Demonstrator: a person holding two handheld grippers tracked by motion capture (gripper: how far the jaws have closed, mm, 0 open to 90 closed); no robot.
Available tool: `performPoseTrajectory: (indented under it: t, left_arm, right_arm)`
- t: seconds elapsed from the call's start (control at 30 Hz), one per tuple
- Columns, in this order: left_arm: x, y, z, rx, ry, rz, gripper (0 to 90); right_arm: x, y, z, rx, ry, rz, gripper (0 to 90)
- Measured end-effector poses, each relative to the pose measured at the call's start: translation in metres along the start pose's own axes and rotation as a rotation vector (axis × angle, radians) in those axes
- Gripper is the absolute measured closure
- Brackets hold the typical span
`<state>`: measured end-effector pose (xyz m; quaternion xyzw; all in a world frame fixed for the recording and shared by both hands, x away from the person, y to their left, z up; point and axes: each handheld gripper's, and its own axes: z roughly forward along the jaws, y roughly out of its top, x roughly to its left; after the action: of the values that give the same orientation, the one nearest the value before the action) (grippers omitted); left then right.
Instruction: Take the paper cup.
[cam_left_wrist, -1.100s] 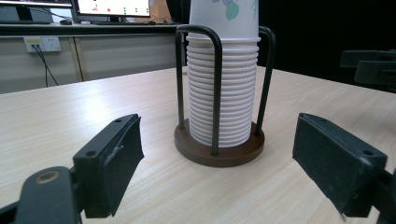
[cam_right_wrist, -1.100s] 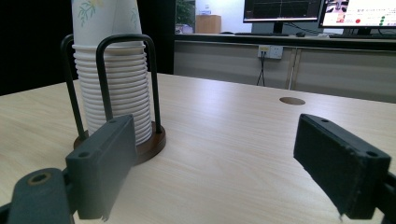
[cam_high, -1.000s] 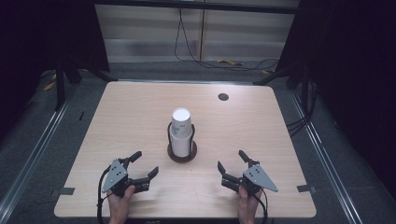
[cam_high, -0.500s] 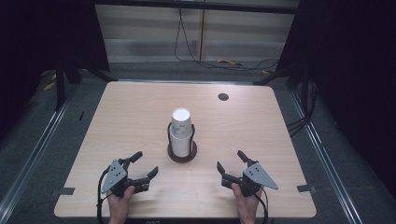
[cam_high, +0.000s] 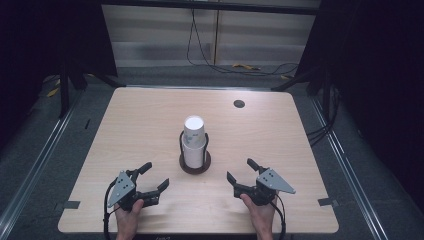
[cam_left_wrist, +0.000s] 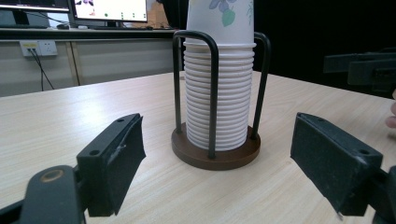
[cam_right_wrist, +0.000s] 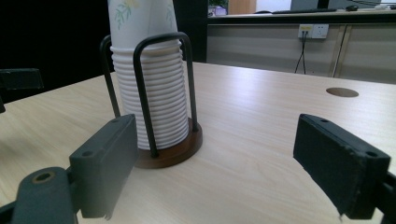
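A tall stack of white paper cups (cam_high: 194, 137) with a floral print stands in a black wire holder on a round brown base (cam_high: 195, 166) at the table's middle. My left gripper (cam_high: 156, 175) rests near the front edge, left of the holder, open with nothing between its jaws; they have just been opening. My right gripper (cam_high: 240, 170) lies to the holder's right, open and empty too. In the left gripper view the cups (cam_left_wrist: 219, 93) rise straight ahead between the wide pads (cam_left_wrist: 116, 158). In the right gripper view the cups (cam_right_wrist: 149, 93) stand ahead and to the left.
A dark round cable hole (cam_high: 239, 103) sits in the wooden table (cam_high: 300, 150) at the far right. Cables (cam_high: 240, 67) run over the floor behind the table. Metal rails flank both sides.
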<state>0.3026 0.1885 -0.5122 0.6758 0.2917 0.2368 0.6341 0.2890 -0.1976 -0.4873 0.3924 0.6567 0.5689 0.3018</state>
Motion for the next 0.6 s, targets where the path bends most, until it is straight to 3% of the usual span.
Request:
performPoseTrajectory:
  t: [0.23, 0.6]
  left_arm:
    - [0.000, 0.000, 0.000, -0.005, -0.006, -0.004, 17.2]
    - [0.000, 0.000, 0.000, 0.001, -0.010, 0.004, 17.4]
  right_arm:
    - [-0.001, 0.019, 0.006, -0.001, 0.054, -0.024, 14.1]
    - [0.002, 0.033, 0.021, 0.012, 0.140, -0.022, 16.4]
